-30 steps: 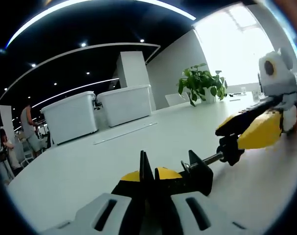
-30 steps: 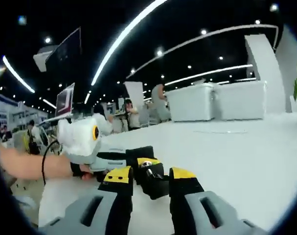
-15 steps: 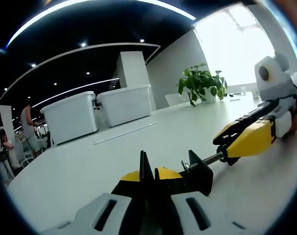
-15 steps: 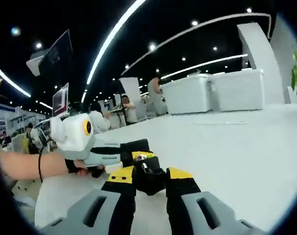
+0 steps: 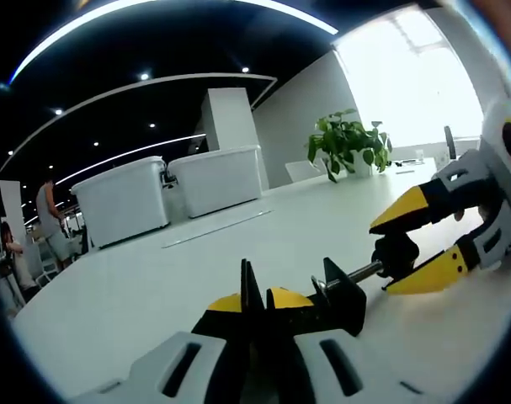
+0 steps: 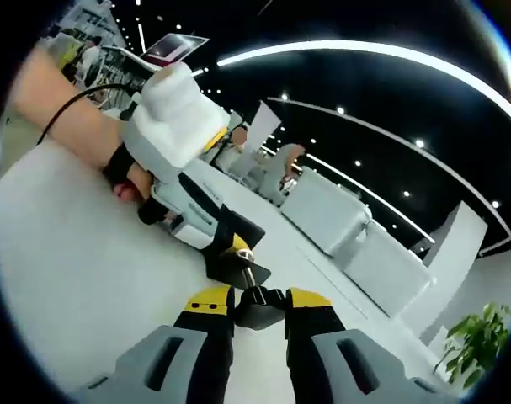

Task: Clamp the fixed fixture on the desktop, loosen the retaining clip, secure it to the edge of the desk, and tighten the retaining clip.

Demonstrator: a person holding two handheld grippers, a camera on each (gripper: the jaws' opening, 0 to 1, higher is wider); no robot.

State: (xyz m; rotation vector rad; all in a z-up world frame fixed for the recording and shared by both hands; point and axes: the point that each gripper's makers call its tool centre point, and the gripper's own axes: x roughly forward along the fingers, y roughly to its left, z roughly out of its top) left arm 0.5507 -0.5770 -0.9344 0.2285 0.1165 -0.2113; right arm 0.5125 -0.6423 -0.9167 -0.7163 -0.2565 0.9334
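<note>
A: Left gripper view first: the left gripper (image 5: 257, 305) has its jaws pressed together on the black body of the clamp fixture (image 5: 338, 296), which sits low over the white desk (image 5: 154, 286). To its right the clamp's screw rod (image 5: 363, 272) runs out to the knob (image 5: 396, 252), and the right gripper (image 5: 423, 240) has its yellow-tipped jaws set around that knob.

B: Gripping it, or just around it?

A: Right gripper view shows those jaws pinching the knob (image 6: 258, 300), with the left gripper (image 6: 203, 220) beyond, a hand (image 6: 129, 181) on it.

B: So what could go wrong?

A: I'd judge the knob could slip between the tips while twisting, since the hold is shallow. And if the left hold is loose, the whole fixture might turn instead of the screw.
</note>
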